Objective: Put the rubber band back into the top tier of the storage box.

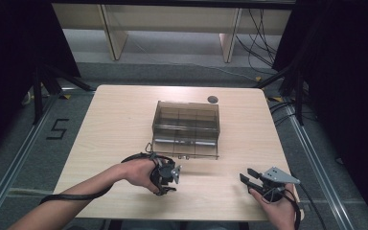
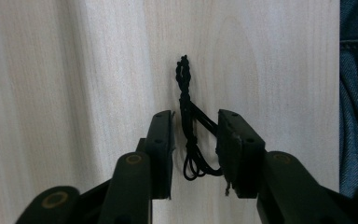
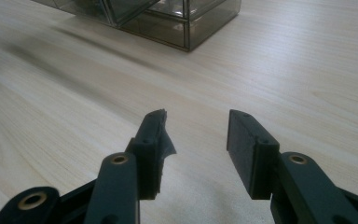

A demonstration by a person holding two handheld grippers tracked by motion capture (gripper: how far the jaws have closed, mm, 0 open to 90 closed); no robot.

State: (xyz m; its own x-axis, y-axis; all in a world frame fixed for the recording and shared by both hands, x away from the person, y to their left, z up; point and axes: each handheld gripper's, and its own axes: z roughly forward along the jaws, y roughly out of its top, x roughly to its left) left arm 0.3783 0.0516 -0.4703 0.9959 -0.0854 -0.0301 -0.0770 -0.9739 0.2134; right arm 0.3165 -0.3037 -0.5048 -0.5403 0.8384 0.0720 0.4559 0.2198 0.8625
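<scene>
A thin black knotted cord lies on the pale wooden table, its looped end towards the camera. My left gripper points straight down over it, jaws on either side of the cord with a gap left; the loop reaches the right pad. In the high view the left gripper is near the table's front, left of centre, held in a hand. My right gripper rests low at the front right, open, with nothing between its pads.
A smoky clear compartment box stands mid-table, just beyond the left gripper; its corner shows in the right gripper view. A round black grommet sits behind it. Blue denim lies past the table's near edge.
</scene>
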